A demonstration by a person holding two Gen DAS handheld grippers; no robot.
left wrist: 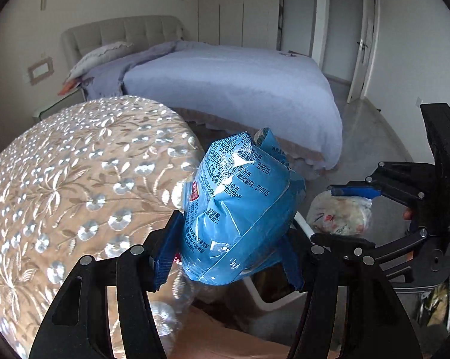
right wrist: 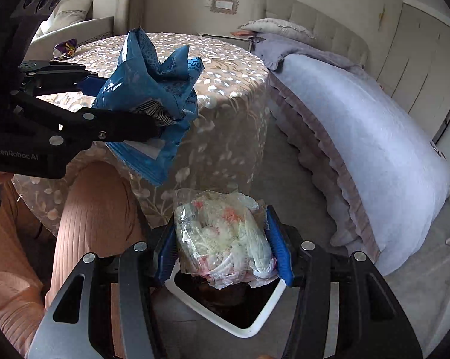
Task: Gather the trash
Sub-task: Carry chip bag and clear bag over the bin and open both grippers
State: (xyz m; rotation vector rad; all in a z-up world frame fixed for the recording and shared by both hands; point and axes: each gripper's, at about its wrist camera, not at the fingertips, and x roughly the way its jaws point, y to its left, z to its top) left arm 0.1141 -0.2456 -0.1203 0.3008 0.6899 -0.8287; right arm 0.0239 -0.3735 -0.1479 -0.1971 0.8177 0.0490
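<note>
**Mia:** Bedroom stuff is all around: a big bed [left wrist: 239,89] with a purple-blue cover, and a round table [right wrist: 225,68] with a flowery cloth. Why are both grippers up in the air?

**Sam:** They each carry trash. See the left gripper [left wrist: 227,254]? Its blue pads squeeze a crinkly blue snack bag [left wrist: 239,209] from both sides, so the bag can't slip out.

**Mia:** And the other one?

**Sam:** The right gripper [right wrist: 225,248] is closed on a clear plastic bag [right wrist: 222,236] stuffed with white and pink scraps. It hangs right over the white bin [right wrist: 248,326] on the floor.

**Mia:** Why hold it there?

**Sam:** I think so it falls straight in when the pads let go. The blue bag is beside it, a bit higher and nearer the table, so it likely goes in too.

**Mia:** Is anything left?

**Sam:** Yes, a purple wrapper [right wrist: 65,48] sits on the far side of the table.
</note>
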